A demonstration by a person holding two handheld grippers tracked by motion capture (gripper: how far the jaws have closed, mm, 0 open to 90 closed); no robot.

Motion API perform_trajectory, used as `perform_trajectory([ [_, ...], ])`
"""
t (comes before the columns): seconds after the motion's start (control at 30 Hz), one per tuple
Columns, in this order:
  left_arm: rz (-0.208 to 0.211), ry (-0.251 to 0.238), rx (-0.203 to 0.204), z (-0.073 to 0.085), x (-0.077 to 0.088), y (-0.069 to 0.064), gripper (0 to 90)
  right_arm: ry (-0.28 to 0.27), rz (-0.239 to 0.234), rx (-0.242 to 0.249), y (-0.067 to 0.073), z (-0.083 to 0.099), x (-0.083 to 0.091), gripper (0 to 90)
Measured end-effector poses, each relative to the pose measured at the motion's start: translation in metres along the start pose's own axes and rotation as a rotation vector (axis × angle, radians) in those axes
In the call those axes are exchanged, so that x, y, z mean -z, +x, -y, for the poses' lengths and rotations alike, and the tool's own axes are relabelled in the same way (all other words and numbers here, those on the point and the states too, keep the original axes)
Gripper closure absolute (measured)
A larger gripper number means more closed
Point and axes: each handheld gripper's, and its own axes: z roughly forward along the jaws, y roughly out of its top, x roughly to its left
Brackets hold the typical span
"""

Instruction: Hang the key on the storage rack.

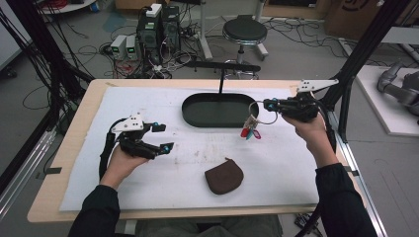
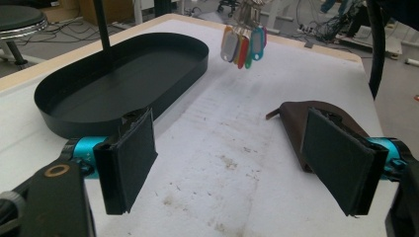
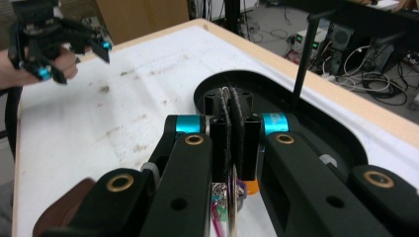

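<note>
Right gripper (image 1: 271, 104), right of centre in the high view, has its jaws pressed together on a metal key ring (image 1: 263, 112); a bunch of coloured key tags (image 1: 250, 132) hangs from it, clear of the white mat (image 1: 163, 106), just beside the right end of the black oval tray (image 1: 218, 109). Left gripper (image 1: 161, 137), left of centre, is empty with jaws wide apart. Brown pouch (image 1: 224, 177) lies shut at lower centre. Judgement: keys lifted but not deposited; whether tray or pouch is the destination cannot be told.
</note>
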Motion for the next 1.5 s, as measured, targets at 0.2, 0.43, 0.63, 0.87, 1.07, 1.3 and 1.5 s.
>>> perform_trajectory([
  [0.2,0.004,-0.002,0.005,0.0,0.0,0.0,21.2,-0.008,0.017,0.017,-0.008,-0.014,-0.006,88.2],
  [0.43,0.01,-0.007,0.007,0.0,0.0,0.001,21.2,-0.012,0.035,0.027,-0.018,-0.029,-0.016,88.2],
  [0.63,0.012,-0.007,0.005,0.001,0.0,0.001,21.3,-0.018,0.066,0.039,-0.026,-0.037,-0.024,88.2],
  [0.87,0.014,-0.007,0.004,0.001,0.0,0.0,21.3,-0.033,0.09,0.043,-0.035,-0.048,-0.033,88.2],
  [1.07,0.017,-0.008,0.006,0.001,0.0,0.001,21.3,-0.02,0.107,0.025,-0.044,-0.049,-0.041,88.2],
  [1.3,0.023,-0.002,0.005,0.002,-0.001,0.001,21.3,-0.012,0.126,0.024,-0.053,-0.054,-0.049,88.2],
  [1.5,0.019,-0.004,0.009,0.003,0.0,0.001,21.2,0.006,0.152,-0.005,-0.064,-0.049,-0.051,88.2],
])
